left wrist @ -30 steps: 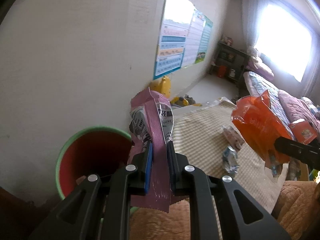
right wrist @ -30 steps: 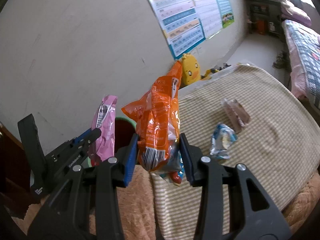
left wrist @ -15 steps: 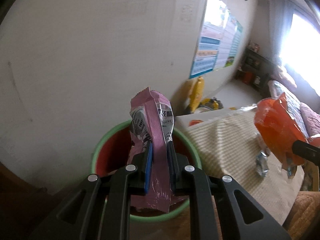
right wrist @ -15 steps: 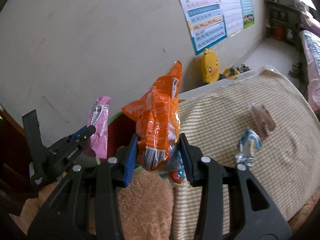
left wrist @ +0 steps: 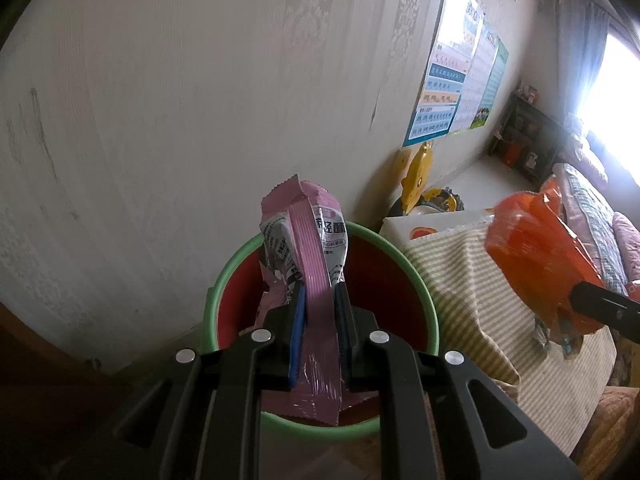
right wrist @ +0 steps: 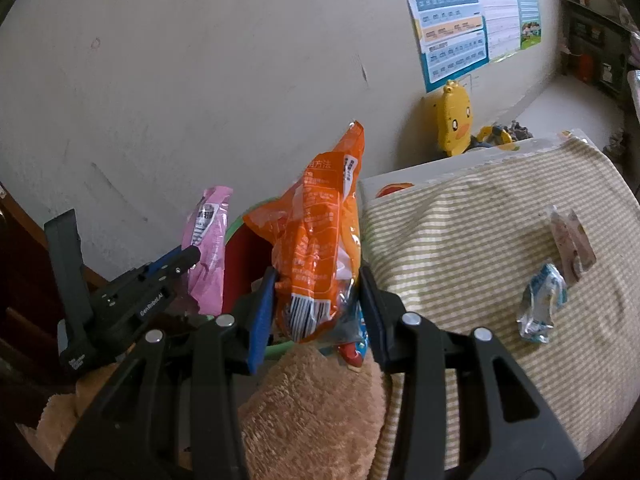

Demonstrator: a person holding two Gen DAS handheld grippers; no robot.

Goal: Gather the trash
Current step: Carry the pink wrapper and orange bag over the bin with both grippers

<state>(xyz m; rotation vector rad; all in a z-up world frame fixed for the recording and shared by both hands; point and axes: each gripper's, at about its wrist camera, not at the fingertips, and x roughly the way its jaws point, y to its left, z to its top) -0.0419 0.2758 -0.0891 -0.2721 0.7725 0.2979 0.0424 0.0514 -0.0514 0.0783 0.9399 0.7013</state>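
My left gripper [left wrist: 318,300] is shut on a pink snack wrapper [left wrist: 308,240] and holds it upright over the mouth of a red bucket with a green rim [left wrist: 404,280]. In the right wrist view the same wrapper [right wrist: 210,248] and left gripper [right wrist: 188,258] hang beside the bucket [right wrist: 236,264]. An orange snack bag [right wrist: 320,232] stands between the pads of my right gripper [right wrist: 318,284], which is shut on it, just right of the bucket. From the left wrist view the orange bag [left wrist: 536,252] floats over the striped cover.
A striped cloth [right wrist: 472,248] covers a surface at the right, with a blue-white wrapper [right wrist: 540,304] and a pale pink wrapper [right wrist: 572,244] lying on it. A brown plush blanket [right wrist: 312,412] lies in front. A yellow duck toy [right wrist: 454,116] stands by the wall.
Both grippers have swung left toward the wall. The bucket has come from the lower left to straight under the pink wrapper. The orange bag has neared the bucket's rim. Both grips are unchanged.
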